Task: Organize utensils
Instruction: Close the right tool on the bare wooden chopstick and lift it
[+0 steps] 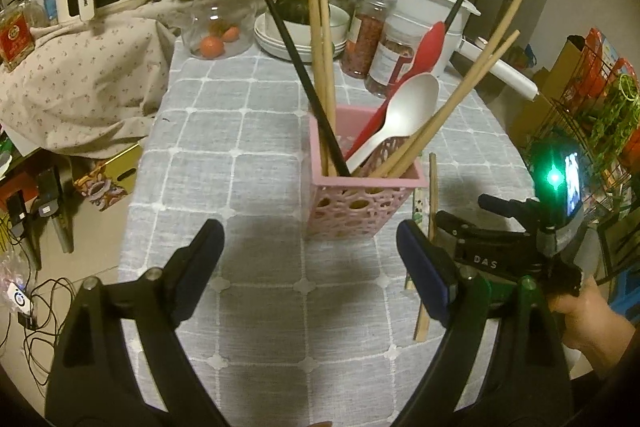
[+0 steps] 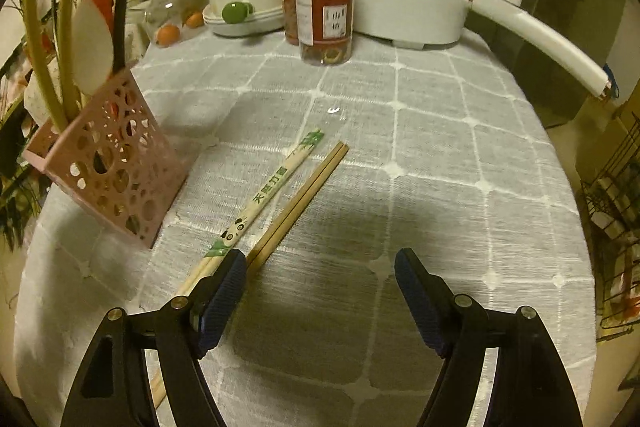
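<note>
Left claw (image 1: 310, 259): released, jaws wide apart, nothing between them; angled down at the desk (image 1: 248, 131).
Right claw (image 2: 320, 291): released and empty; jaws spread over bare cloth.
Pink holder (image 1: 362, 203): stands upright on the desk just ahead of the left claw, slightly to its right; in the right wrist view it sits to the left of the right claw and further out.
Already stowed: wooden chopsticks (image 1: 320, 39), a black chopstick (image 1: 296, 63), a red spoon (image 1: 424, 55) and a white spoon (image 1: 408, 107), all upright or leaning in the holder.
Still loose: a bare chopstick pair (image 2: 302, 201) and a wrapped chopstick pair (image 2: 266, 193), lying side by side on the desk ahead and left of the right claw; the left finger (image 2: 222, 295) covers their near ends. Contact cannot be told.
Progress, judged: well advanced; most utensils are in the holder, two pairs remain.
Next step, judged: right claw shifts left to bracket a loose pair, closes, lifts, drops it in the holder.
Risk, judged: thin sticks lying flat may slip or roll as the jaws close.
</note>
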### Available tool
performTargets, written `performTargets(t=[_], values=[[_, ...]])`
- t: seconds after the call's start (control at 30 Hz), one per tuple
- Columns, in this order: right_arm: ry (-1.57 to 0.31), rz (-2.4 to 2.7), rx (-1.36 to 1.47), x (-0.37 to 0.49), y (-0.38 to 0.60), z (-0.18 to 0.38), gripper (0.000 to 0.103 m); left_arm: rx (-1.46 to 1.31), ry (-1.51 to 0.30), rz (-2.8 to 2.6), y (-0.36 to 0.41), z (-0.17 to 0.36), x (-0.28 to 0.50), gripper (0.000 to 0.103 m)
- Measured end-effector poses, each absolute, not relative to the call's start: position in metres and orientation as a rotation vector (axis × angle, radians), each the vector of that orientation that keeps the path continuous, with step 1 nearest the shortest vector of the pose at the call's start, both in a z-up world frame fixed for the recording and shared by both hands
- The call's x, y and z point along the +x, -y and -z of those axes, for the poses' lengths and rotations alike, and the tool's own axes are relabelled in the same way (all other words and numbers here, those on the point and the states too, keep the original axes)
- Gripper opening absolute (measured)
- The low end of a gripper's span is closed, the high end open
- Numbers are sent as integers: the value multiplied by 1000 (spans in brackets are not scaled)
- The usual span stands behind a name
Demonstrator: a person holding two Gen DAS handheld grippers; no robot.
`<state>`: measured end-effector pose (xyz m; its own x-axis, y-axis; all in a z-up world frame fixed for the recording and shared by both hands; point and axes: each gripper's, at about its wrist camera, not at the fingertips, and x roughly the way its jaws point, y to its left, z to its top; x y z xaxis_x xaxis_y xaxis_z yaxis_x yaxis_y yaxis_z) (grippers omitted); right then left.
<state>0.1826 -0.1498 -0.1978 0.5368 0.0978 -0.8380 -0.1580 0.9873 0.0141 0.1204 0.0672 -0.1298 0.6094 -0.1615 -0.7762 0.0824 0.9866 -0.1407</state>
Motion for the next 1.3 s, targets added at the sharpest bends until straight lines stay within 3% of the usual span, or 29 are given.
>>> performTargets(t=[0.47, 0.53, 0.6, 0.67, 0.8, 1.03, 1.3], values=[[-1070, -135, -112, 201, 138, 208, 76, -12, -911, 172, -51, 136, 112, 88], [-1079, -135, -93, 204, 143, 206, 65, 12, -908, 179, -47, 136, 111, 88], [-1088, -132, -74, 208, 150, 204, 28, 45, -904, 194, -39, 137, 108, 88], [-1102, -120, -42, 210, 160, 203, 17, 69, -901, 208, -32, 137, 105, 88], [-1135, -104, 19, 210, 182, 198, 5, 118, -893, 272, -14, 135, 97, 88], [-1122, -92, 44, 191, 219, 181, 5, 166, -896, 379, 35, 135, 85, 87], [-1111, -75, 111, 168, 268, 166, 5, 178, -951, 382, 112, 165, 116, 73]])
